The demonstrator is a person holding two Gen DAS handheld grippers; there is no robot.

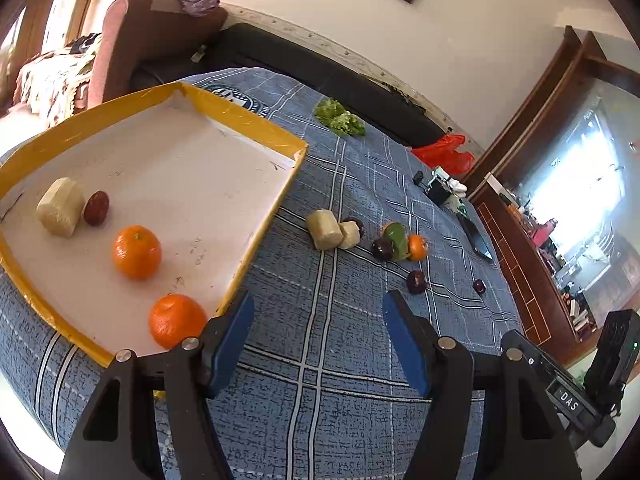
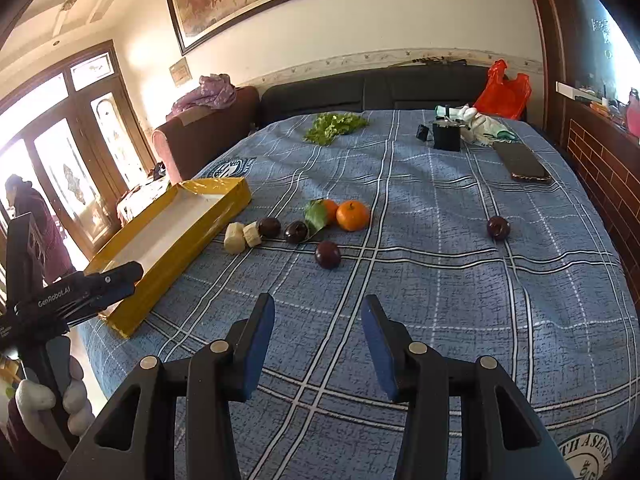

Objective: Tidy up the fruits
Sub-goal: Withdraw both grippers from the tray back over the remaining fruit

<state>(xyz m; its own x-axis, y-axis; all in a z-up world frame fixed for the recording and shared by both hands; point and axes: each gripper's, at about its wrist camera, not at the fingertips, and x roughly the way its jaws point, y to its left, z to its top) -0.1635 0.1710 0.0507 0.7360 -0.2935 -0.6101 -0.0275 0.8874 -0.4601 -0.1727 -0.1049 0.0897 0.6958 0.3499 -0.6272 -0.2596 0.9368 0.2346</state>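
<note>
Your left hand-held gripper (image 1: 318, 312): released, nothing between pads, hovering just beside yellow tray (image 1: 256, 124) edge. Your right hand-held gripper (image 2: 318, 316): released too, over blue plaid bed cover (image 2: 440, 280). Tray holds two oranges (image 1: 137, 251), one pale chunk (image 1: 60, 207), one dark fruit (image 1: 96, 208). Loose on cover: orange (image 2: 352, 215), plums (image 2: 327, 254), pale chunks (image 2: 235, 237), one plum (image 2: 498, 227) well apart.

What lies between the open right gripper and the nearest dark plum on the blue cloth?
Nothing visible. The right gripper is open, and only bare plaid cloth lies between it and the nearest plum. The other plums, cane pieces and oranges sit beyond it, and the yellow tray lies off to the left.
</note>
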